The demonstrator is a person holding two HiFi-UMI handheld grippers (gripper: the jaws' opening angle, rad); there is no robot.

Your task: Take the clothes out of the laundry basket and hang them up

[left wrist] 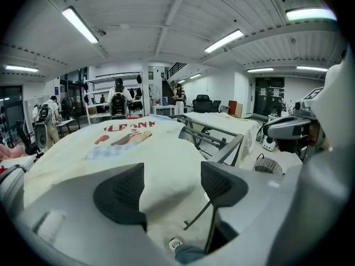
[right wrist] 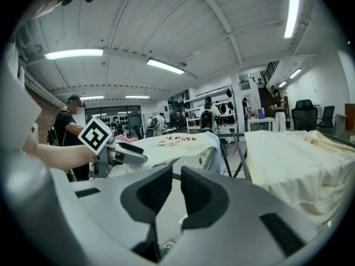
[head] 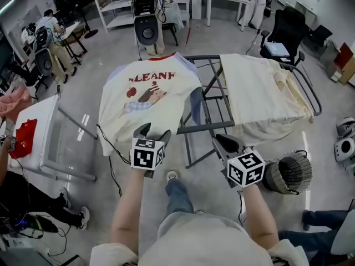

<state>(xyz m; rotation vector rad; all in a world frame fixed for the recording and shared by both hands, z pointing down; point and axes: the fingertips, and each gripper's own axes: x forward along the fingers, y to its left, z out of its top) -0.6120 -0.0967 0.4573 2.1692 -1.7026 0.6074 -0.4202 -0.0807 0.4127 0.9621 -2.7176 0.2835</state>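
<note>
A cream T-shirt (head: 150, 101) with a red-lettered cartoon print is seen spread over the left wing of a grey metal drying rack (head: 213, 101), its hem hanging down over the near edge. A second, plain cream garment (head: 260, 93) is draped over the right wing. The left gripper (head: 154, 132) is held just in front of the T-shirt's lower hem with its jaws spread wide. In the left gripper view the shirt is seen beyond the pads rather than pinched by them. The right gripper (head: 222, 140) is held near the rack's front legs with its jaws drawn almost together, only a narrow slit being left, and nothing is caught between them. A round, dark ribbed container (head: 289, 173), possibly the laundry basket, is set on the floor just right of the right gripper; its contents cannot be made out.
</note>
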